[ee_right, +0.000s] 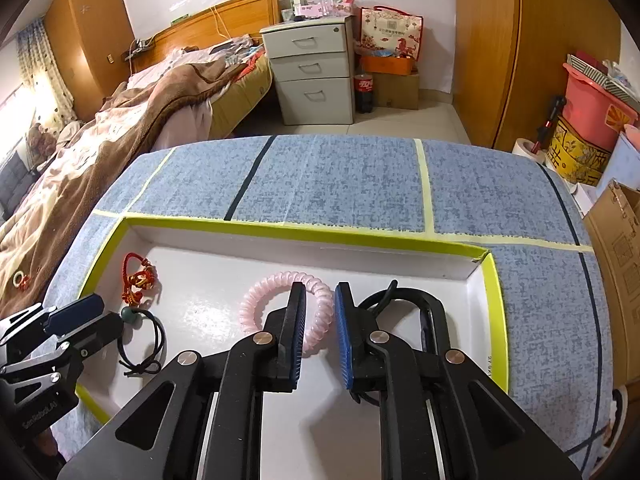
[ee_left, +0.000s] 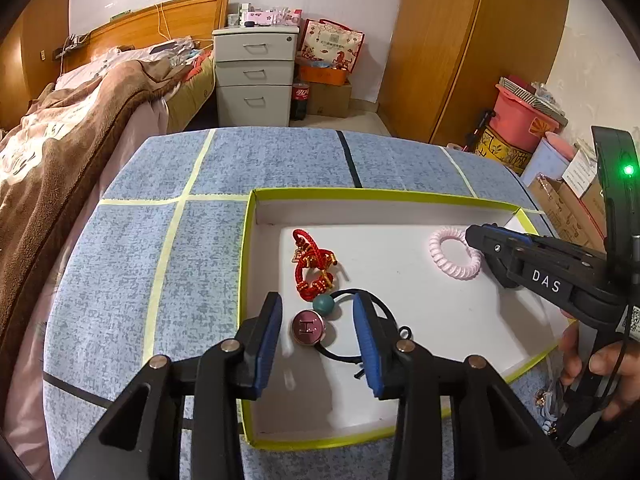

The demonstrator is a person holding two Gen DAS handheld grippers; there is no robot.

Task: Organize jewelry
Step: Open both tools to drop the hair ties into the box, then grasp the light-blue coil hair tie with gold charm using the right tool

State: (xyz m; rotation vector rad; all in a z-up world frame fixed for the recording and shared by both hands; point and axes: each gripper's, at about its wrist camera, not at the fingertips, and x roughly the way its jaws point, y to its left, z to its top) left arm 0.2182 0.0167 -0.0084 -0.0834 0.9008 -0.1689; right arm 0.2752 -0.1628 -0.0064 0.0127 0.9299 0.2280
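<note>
A white tray with a yellow-green rim lies on the blue cloth. In it lie a red knotted charm, a black hair tie with a green bead and a pink round "H" button, and a pink coil hair tie. My left gripper is open, its pads on either side of the pink button. My right gripper is open over the coil tie's right side; it also shows in the left wrist view.
The cloth-covered table has yellow and black tape lines. A bed stands to the left, a white drawer unit behind, a wooden wardrobe and boxes to the right.
</note>
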